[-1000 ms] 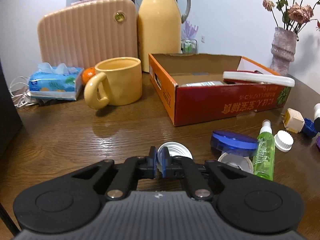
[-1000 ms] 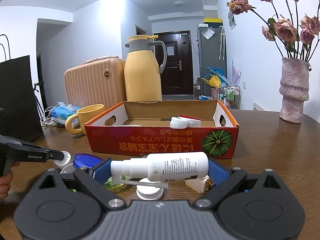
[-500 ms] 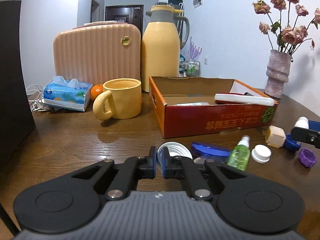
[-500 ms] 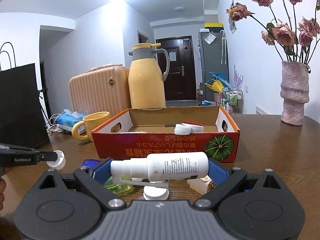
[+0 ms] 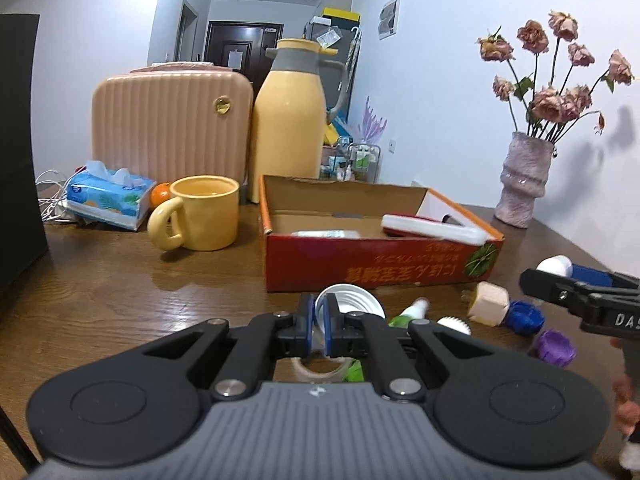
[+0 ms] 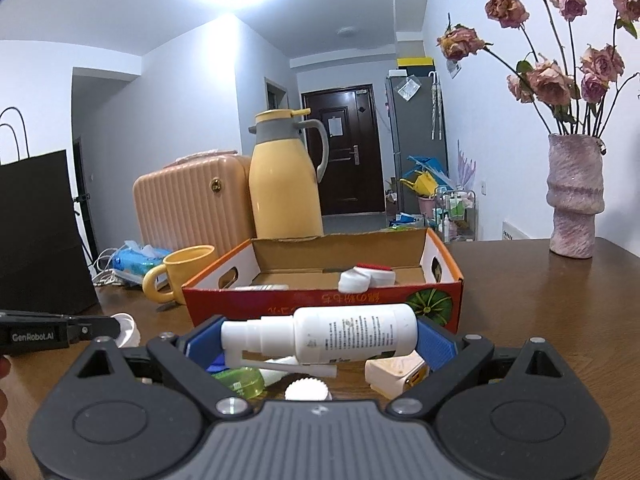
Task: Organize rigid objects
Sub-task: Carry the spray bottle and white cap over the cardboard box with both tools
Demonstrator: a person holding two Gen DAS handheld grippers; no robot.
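Observation:
My left gripper (image 5: 319, 316) is shut on the rim of a white round lid (image 5: 352, 306), held above the table in front of the red cardboard box (image 5: 376, 268). My right gripper (image 6: 320, 338) is shut on a white spray bottle (image 6: 344, 338), held sideways just before the box (image 6: 320, 300). The box holds white lids (image 6: 360, 278) and a flat white and red item (image 5: 432, 230). A green spray bottle (image 6: 240, 384), a white ribbed cap (image 6: 306, 390) and a beige plug (image 5: 488, 304) lie on the table below.
A yellow mug (image 5: 200, 214), tissue pack (image 5: 108, 196), yellow thermos (image 5: 290, 120) and peach case (image 5: 172, 124) stand behind left. A vase of dried roses (image 5: 524, 178) stands right. Blue (image 5: 524, 316) and purple caps (image 5: 554, 346) lie right. A tape roll (image 5: 320, 370) lies under my left gripper.
Both grippers have risen with their loads. The left gripper with the lid has moved toward the box. The blue lid on the table has dropped out of view behind the left gripper.

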